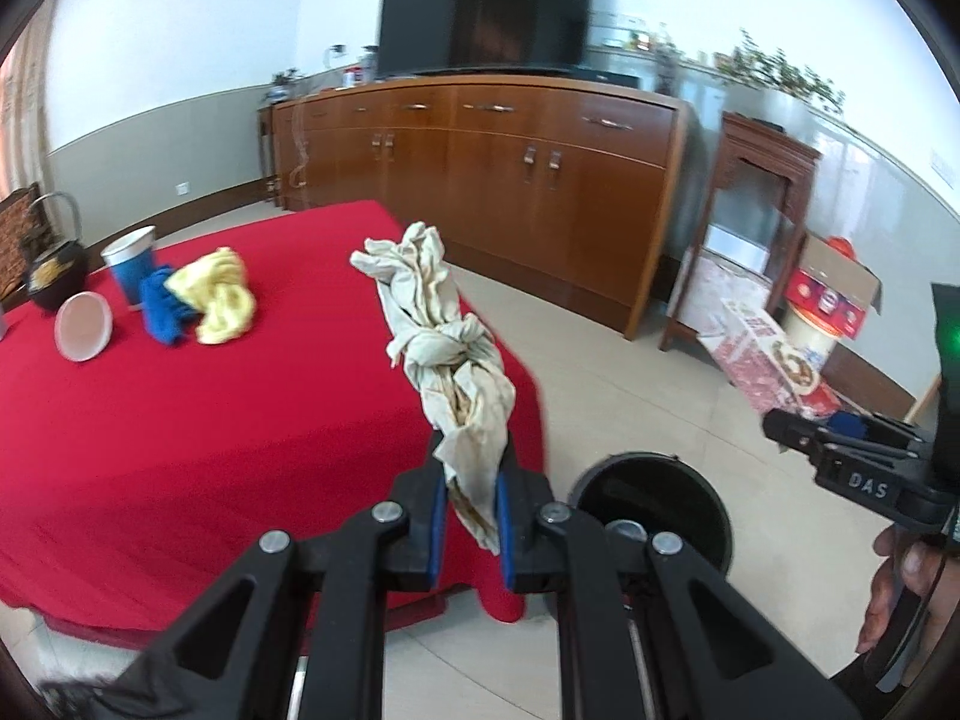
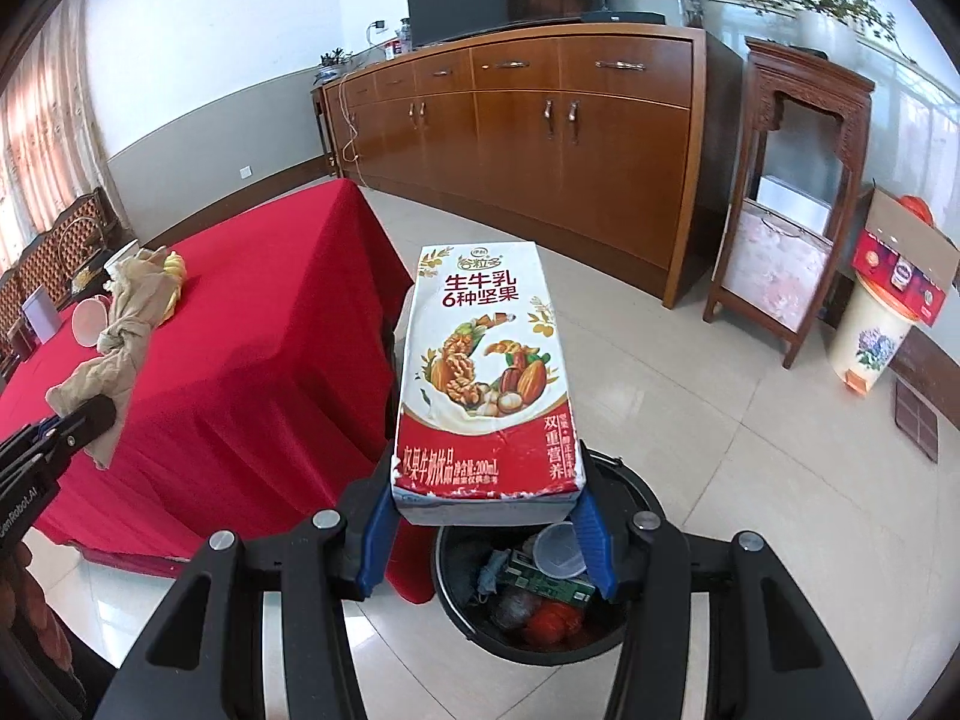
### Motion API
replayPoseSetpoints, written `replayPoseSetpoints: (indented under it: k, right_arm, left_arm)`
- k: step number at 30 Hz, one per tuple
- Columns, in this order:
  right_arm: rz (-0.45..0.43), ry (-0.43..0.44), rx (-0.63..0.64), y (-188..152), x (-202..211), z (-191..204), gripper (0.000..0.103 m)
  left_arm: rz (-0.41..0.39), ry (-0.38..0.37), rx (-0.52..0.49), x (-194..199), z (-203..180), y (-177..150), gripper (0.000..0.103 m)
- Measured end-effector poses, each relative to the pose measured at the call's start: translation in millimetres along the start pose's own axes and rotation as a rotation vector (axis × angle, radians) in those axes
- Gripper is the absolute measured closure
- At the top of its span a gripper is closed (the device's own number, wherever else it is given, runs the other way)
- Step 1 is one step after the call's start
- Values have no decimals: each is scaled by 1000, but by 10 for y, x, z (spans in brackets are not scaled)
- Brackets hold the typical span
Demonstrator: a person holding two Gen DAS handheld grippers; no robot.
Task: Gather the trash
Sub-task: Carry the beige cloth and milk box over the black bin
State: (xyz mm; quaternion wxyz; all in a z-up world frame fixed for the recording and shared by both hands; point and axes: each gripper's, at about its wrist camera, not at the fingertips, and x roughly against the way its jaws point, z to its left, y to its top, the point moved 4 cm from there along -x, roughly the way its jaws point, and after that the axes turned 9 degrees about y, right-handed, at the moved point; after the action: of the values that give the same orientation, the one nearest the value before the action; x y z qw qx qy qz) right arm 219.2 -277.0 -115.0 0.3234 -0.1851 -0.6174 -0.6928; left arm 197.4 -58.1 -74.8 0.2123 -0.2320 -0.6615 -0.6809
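My left gripper [image 1: 469, 516] is shut on a knotted beige cloth [image 1: 444, 324] that juts forward over the corner of the red-clothed table [image 1: 180, 408]. In the right wrist view that cloth [image 2: 126, 330] and the left gripper [image 2: 78, 420] show at the left, above the table. My right gripper [image 2: 486, 534] is shut on a red and white milk carton [image 2: 486, 372], held above a black trash bin [image 2: 540, 600] on the floor. The bin holds a plastic cup, a green box and red scraps. The bin [image 1: 654, 504] also lies just right of the left gripper.
On the table lie a yellow cloth [image 1: 219, 297], a blue cloth [image 1: 162, 306], a blue paper cup [image 1: 132, 264], a round lid [image 1: 83, 327] and a black pot [image 1: 57, 276]. A wooden sideboard [image 1: 498, 162], a side stand [image 2: 792, 192] and a floral bin [image 2: 870, 342] line the far wall.
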Motion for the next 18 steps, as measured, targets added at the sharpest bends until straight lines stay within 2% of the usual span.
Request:
replayPoseSetpoints:
  k: [7,18]
  right_arm:
    - [11,-8,-17,-178,68,-266,49]
    - [61,-33,-66,-518,-82,-694,49]
  left_arm:
    - [18,-91,-83,-25,-530,-106,88]
    - [55,-173,-170,-192,-1111,-282,88]
